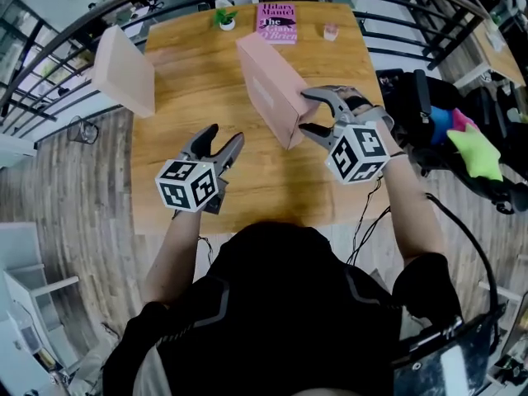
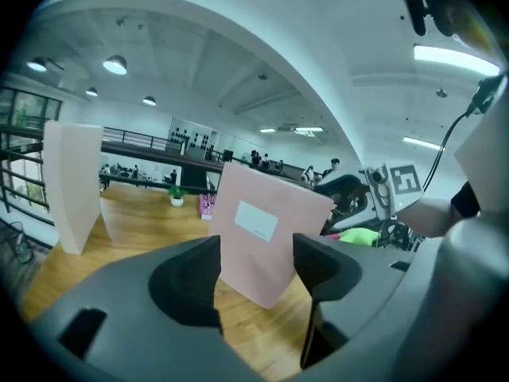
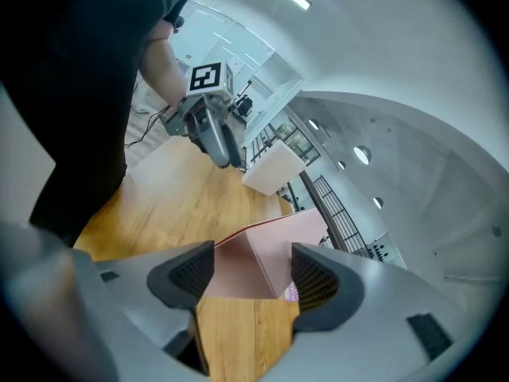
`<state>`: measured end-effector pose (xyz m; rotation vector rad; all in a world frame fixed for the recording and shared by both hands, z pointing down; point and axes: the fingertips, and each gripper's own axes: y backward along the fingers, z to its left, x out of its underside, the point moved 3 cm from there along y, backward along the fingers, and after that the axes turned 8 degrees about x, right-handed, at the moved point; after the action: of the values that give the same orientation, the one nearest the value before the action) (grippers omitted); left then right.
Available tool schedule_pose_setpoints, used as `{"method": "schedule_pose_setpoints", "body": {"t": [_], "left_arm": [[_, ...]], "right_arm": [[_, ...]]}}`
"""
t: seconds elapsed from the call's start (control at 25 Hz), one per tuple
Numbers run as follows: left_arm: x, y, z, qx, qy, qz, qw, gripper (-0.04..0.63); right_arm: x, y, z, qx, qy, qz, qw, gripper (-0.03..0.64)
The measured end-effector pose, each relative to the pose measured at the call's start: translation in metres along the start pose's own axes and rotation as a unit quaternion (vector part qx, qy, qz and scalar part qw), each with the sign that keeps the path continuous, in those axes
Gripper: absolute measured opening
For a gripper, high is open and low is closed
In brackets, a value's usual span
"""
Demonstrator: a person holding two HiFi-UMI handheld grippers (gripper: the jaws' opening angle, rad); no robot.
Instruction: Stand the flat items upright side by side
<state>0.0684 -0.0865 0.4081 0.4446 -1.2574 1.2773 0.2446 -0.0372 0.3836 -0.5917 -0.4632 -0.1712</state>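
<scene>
A pink flat box (image 1: pixel 268 89) stands upright on edge in the middle of the wooden table (image 1: pixel 181 97). My right gripper (image 1: pixel 305 112) is open and straddles its near end; in the right gripper view the box (image 3: pixel 270 249) sits between the pads with small gaps. A paler box (image 1: pixel 124 71) stands upright at the table's left edge. My left gripper (image 1: pixel 226 136) hovers open and empty to the near left of the pink box (image 2: pixel 266 229). A magenta book (image 1: pixel 276 21) lies flat at the far edge.
A small potted plant (image 1: pixel 225 19) and a small glass (image 1: pixel 331 31) sit at the far edge beside the book. To the right of the table is black gear with a green star-shaped cushion (image 1: pixel 478 151). A dark railing (image 1: pixel 49 56) curves behind the table.
</scene>
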Motion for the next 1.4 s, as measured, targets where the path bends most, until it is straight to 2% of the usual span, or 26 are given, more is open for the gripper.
{"method": "schedule_pose_setpoints", "body": {"t": [0.12, 0.2, 0.28, 0.4, 0.52, 0.68, 0.76, 0.92, 1.08, 1.28, 1.4], "left_arm": [[-0.019, 0.026, 0.007, -0.027, -0.012, -0.039, 0.9988, 0.301], [-0.025, 0.040, 0.013, -0.049, -0.015, -0.046, 0.9977, 0.301], [-0.029, 0.051, 0.018, -0.059, -0.016, -0.053, 0.9968, 0.301], [-0.035, 0.068, 0.024, -0.096, -0.032, -0.070, 0.9924, 0.301], [-0.039, 0.086, 0.027, -0.141, -0.051, -0.091, 0.9845, 0.301], [-0.044, 0.099, 0.030, -0.151, -0.052, -0.097, 0.9824, 0.301], [-0.046, 0.104, 0.032, -0.159, -0.044, -0.102, 0.9811, 0.301], [-0.052, 0.121, 0.039, -0.187, -0.020, -0.127, 0.9739, 0.299], [-0.055, 0.129, 0.040, -0.210, -0.046, -0.113, 0.9700, 0.299], [-0.049, 0.147, 0.041, -0.249, -0.051, -0.090, 0.9630, 0.299], [-0.044, 0.154, 0.037, -0.260, -0.046, -0.090, 0.9603, 0.299]], "right_arm": [[0.000, 0.002, -0.002, 0.002, -0.034, -0.004, 0.999, 0.334], [0.000, 0.006, -0.005, 0.002, -0.092, -0.019, 0.996, 0.339], [0.001, 0.009, -0.012, 0.014, -0.169, -0.039, 0.985, 0.374], [0.004, 0.010, -0.024, 0.025, -0.294, -0.068, 0.953, 0.439], [0.006, 0.009, -0.021, 0.025, -0.390, -0.084, 0.916, 0.448], [0.013, 0.002, -0.011, 0.041, -0.500, -0.088, 0.861, 0.448], [0.016, -0.006, -0.007, 0.051, -0.532, -0.082, 0.841, 0.446], [0.025, -0.024, 0.007, 0.052, -0.548, -0.051, 0.834, 0.446], [0.031, -0.029, 0.011, 0.067, -0.555, -0.058, 0.827, 0.364], [0.026, -0.039, 0.010, 0.051, -0.527, -0.070, 0.845, 0.334], [0.025, -0.041, 0.006, 0.051, -0.525, -0.074, 0.846, 0.320]]}}
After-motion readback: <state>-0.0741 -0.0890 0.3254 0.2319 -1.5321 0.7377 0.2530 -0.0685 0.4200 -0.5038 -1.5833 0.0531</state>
